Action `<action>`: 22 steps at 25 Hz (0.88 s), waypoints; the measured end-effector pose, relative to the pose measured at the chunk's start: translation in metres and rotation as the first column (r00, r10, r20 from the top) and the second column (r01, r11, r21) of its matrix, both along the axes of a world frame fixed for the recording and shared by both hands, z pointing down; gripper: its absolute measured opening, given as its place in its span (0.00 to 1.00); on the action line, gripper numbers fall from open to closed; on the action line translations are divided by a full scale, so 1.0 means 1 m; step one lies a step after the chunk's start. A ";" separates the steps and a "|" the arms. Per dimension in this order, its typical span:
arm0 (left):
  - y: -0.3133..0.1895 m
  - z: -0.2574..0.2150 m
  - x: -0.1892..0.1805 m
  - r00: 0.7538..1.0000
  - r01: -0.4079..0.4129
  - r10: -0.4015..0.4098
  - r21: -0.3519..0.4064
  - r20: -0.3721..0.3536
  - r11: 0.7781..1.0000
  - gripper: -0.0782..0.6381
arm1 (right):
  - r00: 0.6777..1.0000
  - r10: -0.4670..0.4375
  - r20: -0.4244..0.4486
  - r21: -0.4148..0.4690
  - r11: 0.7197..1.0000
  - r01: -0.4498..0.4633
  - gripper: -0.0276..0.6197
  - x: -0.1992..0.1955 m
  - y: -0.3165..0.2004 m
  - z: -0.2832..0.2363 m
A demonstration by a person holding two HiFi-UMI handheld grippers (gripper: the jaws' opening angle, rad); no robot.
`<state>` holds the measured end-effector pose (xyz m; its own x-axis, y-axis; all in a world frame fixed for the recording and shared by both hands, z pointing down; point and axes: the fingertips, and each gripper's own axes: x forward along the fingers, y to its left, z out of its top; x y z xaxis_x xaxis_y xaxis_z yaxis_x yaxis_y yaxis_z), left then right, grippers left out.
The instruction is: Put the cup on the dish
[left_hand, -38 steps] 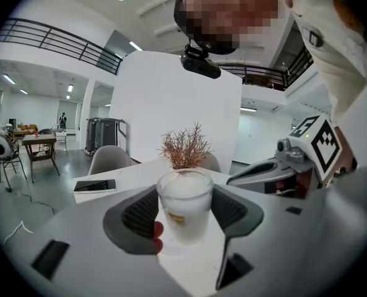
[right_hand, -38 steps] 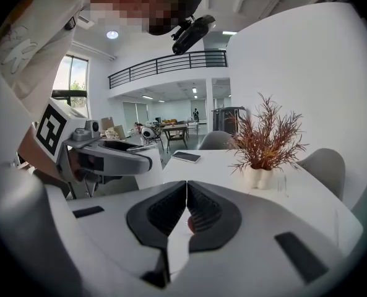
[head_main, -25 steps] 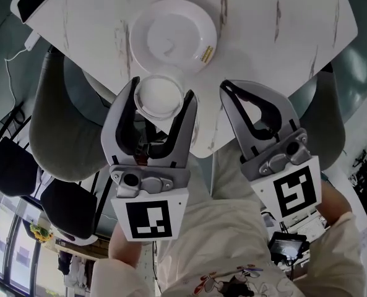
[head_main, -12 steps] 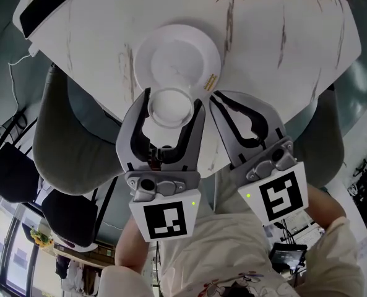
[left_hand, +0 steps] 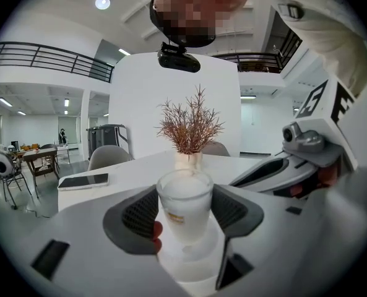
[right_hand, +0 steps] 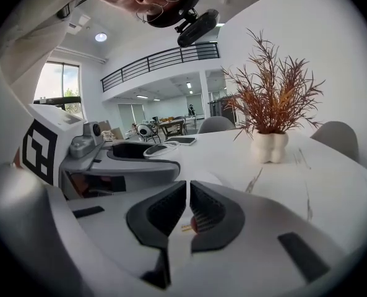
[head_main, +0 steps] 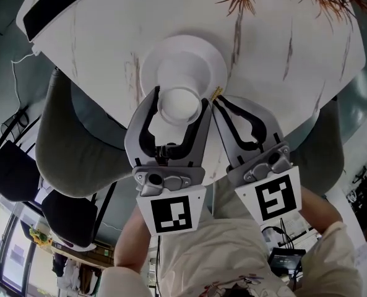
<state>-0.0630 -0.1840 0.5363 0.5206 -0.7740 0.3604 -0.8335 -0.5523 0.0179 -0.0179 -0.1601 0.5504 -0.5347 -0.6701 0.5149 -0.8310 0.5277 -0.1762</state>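
A frosted white cup (head_main: 179,106) stands upright between the fingers of my left gripper (head_main: 180,98), which is shut on it. The cup is over the near part of the white dish (head_main: 213,57) on the marble table (head_main: 282,54). In the left gripper view the dark pads (left_hand: 140,212) press the cup (left_hand: 184,206) from both sides and the dish (left_hand: 192,268) lies right under its base; whether they touch I cannot tell. My right gripper (head_main: 217,102) is just right of the cup at the dish's edge, jaws shut with nothing between them (right_hand: 187,212).
A dried plant in a white vase (right_hand: 268,146) stands at the table's far side. A dark phone (head_main: 52,8) lies at the far left corner. Grey chairs (head_main: 65,141) stand below the table's near edge, close to the person's legs.
Both grippers have moved forward from the table's near edge to the dish. The cup, earlier in front of the dish, now overlaps it. The grip on the cup is unchanged.
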 end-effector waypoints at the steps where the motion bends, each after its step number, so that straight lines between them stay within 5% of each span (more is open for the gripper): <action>1: -0.001 0.001 0.001 1.000 0.003 -0.003 -0.001 -0.003 1.000 0.48 | 1.000 -0.001 -0.001 0.000 1.000 0.001 0.05 0.000 0.000 0.001; 12: -0.009 0.021 -0.001 0.999 0.032 -0.032 -0.023 0.031 0.999 0.48 | 0.999 0.041 0.003 -0.014 0.999 -0.041 0.05 0.009 -0.007 0.005; 22: -0.022 0.021 0.002 0.999 -0.008 0.004 0.077 0.051 0.997 0.48 | 0.999 0.044 -0.006 -0.043 0.998 -0.044 0.05 0.011 -0.006 0.011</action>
